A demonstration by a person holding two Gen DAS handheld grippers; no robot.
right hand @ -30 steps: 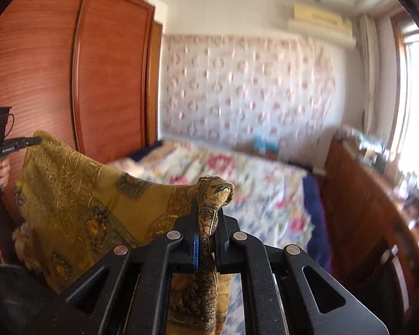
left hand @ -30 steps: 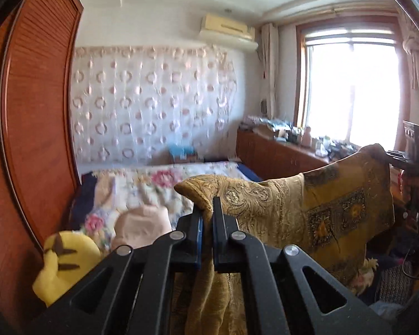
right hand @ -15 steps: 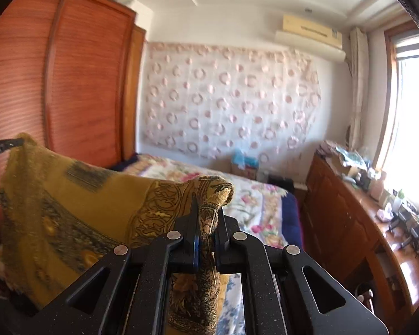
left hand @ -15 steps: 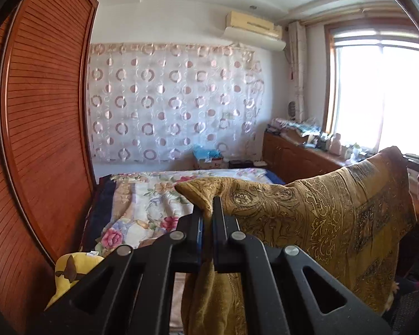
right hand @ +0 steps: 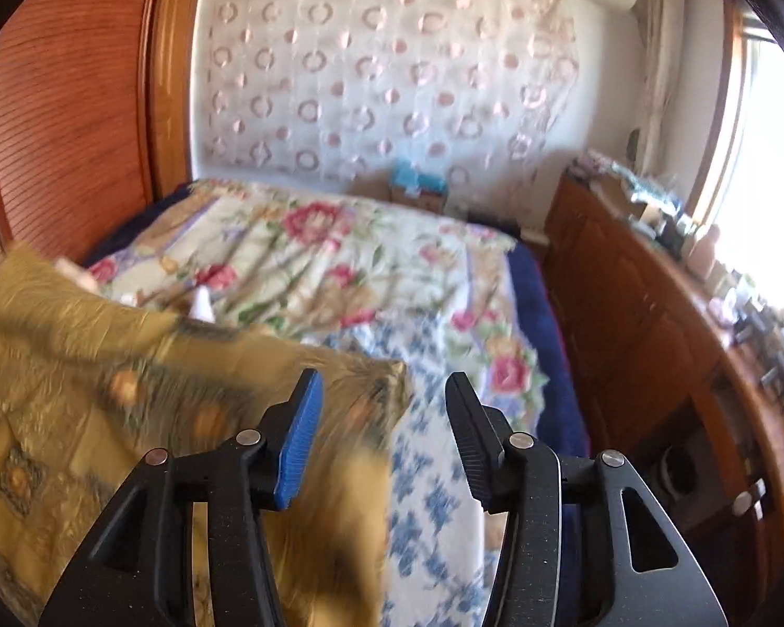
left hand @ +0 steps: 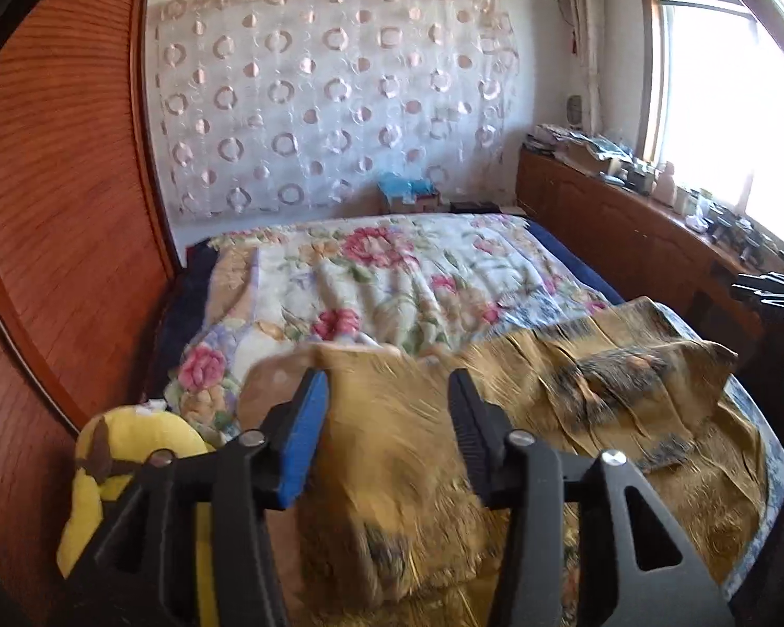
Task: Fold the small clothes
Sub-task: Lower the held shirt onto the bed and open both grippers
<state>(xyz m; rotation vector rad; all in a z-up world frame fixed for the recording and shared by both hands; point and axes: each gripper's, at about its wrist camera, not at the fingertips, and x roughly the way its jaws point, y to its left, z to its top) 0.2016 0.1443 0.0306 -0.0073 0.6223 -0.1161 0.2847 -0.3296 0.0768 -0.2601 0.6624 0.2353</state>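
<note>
A mustard-gold patterned cloth lies spread over the near end of the bed; it also shows in the right wrist view, blurred. My left gripper is open above the cloth's left corner, holding nothing. My right gripper is open above the cloth's right corner, holding nothing. The right gripper's body shows at the right edge of the left wrist view.
The bed has a floral quilt with a dark blue edge. A yellow plush toy sits at the bed's near left. A wooden wardrobe stands left; a cluttered wooden cabinet runs along the right under the window.
Both grippers held the cloth up by its top corners; now both have opened and let go, and the cloth has dropped onto the bed. Both views have tilted down toward the bed.
</note>
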